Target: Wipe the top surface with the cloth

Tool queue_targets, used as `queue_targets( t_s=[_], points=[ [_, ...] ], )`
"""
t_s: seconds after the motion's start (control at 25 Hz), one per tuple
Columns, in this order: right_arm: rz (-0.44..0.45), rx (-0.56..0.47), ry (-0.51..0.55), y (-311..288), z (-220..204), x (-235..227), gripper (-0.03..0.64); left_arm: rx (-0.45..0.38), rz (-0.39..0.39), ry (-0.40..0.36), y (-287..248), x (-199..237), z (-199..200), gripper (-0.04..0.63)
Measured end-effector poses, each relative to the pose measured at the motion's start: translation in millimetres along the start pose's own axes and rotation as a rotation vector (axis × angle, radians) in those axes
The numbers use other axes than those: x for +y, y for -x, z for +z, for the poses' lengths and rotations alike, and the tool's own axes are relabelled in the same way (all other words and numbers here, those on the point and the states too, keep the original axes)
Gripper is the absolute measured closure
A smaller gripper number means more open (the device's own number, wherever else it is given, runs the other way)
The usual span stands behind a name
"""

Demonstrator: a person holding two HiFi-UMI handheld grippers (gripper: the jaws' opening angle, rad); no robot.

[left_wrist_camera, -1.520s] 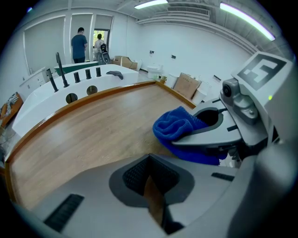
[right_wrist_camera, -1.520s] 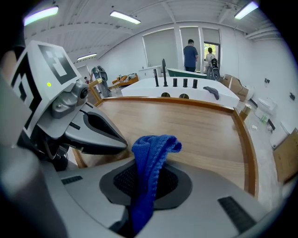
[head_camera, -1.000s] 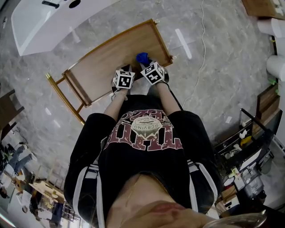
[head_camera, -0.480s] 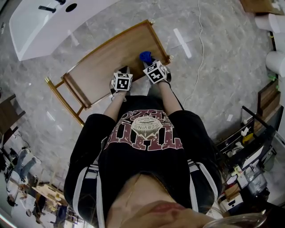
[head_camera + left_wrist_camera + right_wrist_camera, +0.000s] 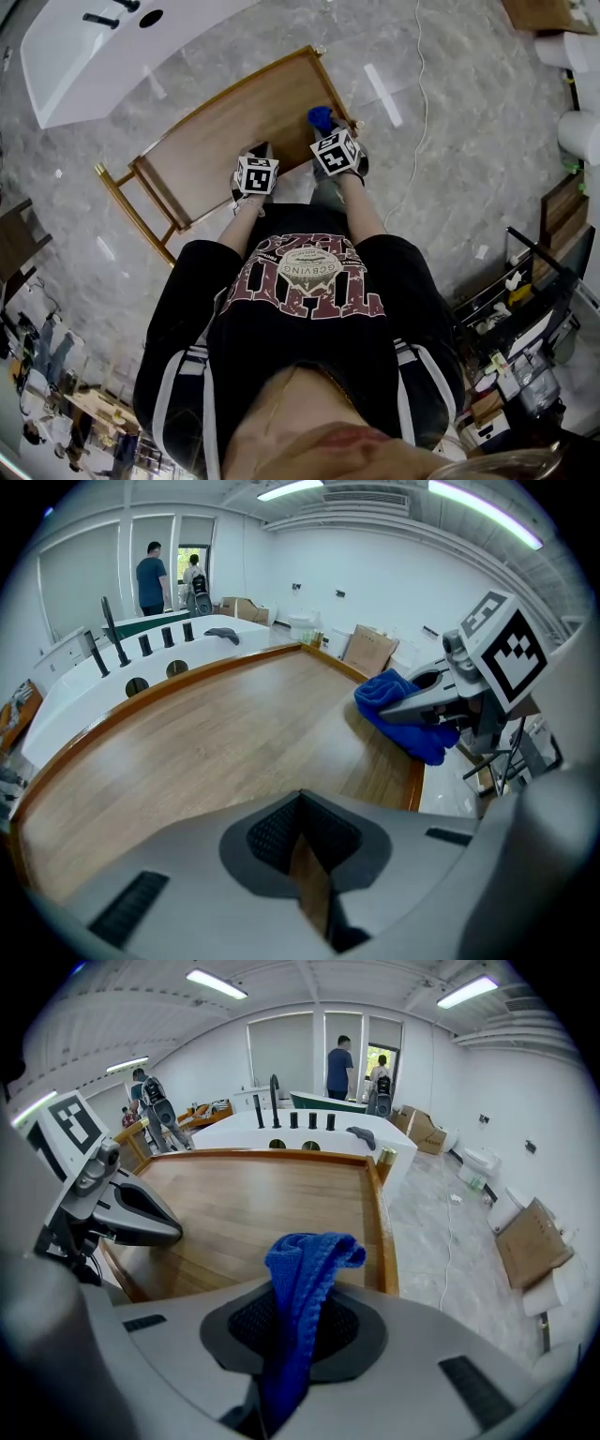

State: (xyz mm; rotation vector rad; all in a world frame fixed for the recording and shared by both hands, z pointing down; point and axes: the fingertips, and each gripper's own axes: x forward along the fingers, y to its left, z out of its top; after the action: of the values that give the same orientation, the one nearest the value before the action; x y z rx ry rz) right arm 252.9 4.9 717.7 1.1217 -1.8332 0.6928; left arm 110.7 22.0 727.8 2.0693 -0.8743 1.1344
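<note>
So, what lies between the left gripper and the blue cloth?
Only bare wooden top up to the blue cloth, as the left gripper view shows.

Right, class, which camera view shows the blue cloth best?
The right gripper view: the blue cloth stands centre frame, pinched between the right tongs. The left gripper view shows it side-on at a corner of the wooden top; the head view shows only a small blue patch.

Bright, even indoor light from ceiling strips (image 5: 217, 983). Pale glare streaks on marble floor (image 5: 384, 91); soft sheen across wooden tabletop (image 5: 206, 733). Shadows faint, diffuse. Strong fisheye bend in both gripper views, dark vignette at corners. Closest foreground soft, out of focus; distance sharper.
</note>
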Motion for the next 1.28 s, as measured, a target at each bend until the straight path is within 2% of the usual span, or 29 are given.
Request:
queue_targets(
  t_s=[0.36, 0.72, 0.84, 0.96, 1.12, 1.28],
  points=[
    [-0.121, 0.046, 0.008, 7, -10, -28, 0.561, -0.004, -0.001, 0.016, 0, 1, -1, 0.549],
    [-0.141, 0.053, 0.017, 8, -12, -33, 0.561, -0.018, 0.005, 0.031, -2, 0, 1, 0.549],
    [-0.133, 0.042, -0.027, 9, -10, -35, 0.561, -0.026, 0.005, 0.015, -1, 0, 2, 0.549],
    [-0.108, -0.010, -0.069, 12, 2, -28, 0.561, -0.060, 0.032, 0.002, 9, 8, 4, 0.549],
    [-0.033, -0.048, 0.024, 10, 14, -6, 0.561, -0.098, 0.062, 0.044, 16, 17, 9, 0.549],
    [0.038, -0.048, 0.072, 3, 23, 20, 0.561, -0.115, 0.076, 0.064, 24, 19, 8, 0.549]
  ],
)
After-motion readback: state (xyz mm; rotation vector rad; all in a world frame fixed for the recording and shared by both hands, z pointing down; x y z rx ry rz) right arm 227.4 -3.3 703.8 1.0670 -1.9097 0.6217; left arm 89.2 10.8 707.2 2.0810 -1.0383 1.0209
